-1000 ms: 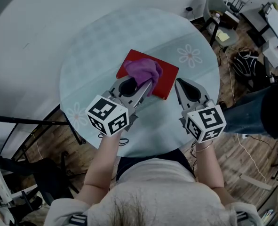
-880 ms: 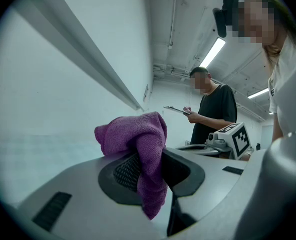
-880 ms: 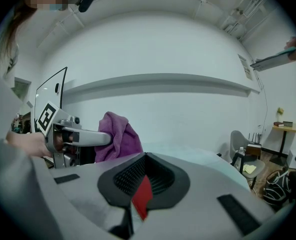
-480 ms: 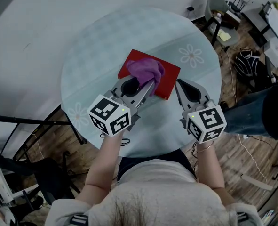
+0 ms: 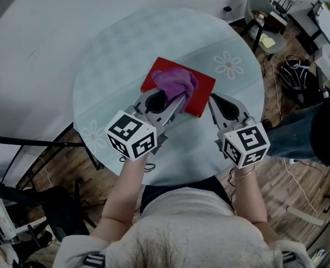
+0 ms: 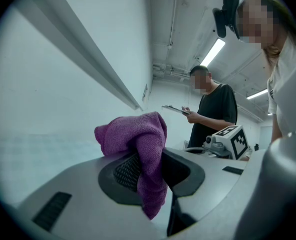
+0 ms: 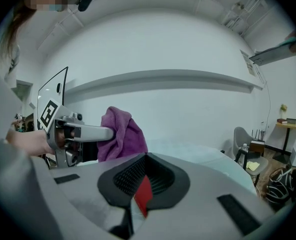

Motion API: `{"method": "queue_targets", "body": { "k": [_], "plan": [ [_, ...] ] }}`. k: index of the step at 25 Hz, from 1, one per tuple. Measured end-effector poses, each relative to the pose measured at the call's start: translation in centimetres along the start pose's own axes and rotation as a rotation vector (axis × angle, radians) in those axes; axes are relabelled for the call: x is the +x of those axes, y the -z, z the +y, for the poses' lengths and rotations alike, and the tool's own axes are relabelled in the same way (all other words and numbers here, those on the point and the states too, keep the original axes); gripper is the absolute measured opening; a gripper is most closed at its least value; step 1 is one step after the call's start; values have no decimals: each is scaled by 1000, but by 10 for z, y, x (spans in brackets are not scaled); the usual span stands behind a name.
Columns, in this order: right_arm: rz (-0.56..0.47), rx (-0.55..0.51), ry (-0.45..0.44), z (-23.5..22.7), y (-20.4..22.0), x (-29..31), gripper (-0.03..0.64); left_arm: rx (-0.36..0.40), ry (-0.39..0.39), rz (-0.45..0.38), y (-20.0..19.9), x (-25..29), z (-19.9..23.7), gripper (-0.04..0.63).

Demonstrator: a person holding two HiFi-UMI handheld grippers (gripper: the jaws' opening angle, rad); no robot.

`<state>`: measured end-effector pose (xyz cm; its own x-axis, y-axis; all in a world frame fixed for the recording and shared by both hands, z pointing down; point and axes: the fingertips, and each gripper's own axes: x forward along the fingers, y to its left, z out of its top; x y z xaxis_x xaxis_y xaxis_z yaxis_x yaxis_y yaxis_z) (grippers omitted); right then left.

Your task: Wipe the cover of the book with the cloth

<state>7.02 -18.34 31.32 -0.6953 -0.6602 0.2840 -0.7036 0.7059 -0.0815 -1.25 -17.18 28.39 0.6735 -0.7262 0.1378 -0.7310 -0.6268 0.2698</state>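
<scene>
our left gripper has its jaws clamped tight on the purple cloth. a bunch of it puffs out past the tips and a tail hangs down between them. just ahead of those jaws, we see the bunch sitting on the red book. our right gripper is pinched on the book's near edge, a red sliver showing between its jaws, and the cloth is just to their left. the book lies flat on the round pale table.
</scene>
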Motion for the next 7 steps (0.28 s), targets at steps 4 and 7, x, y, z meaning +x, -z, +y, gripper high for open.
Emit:
{"method": "queue_targets", "body": {
  "k": [4,7],
  "plan": [
    [6,18,8,-5,4,1,21,-2,2,5,1,0,2,110],
    [7,21,14,-8,4,4,21,-7,2,7,2,0,6,110]
  ]
}}
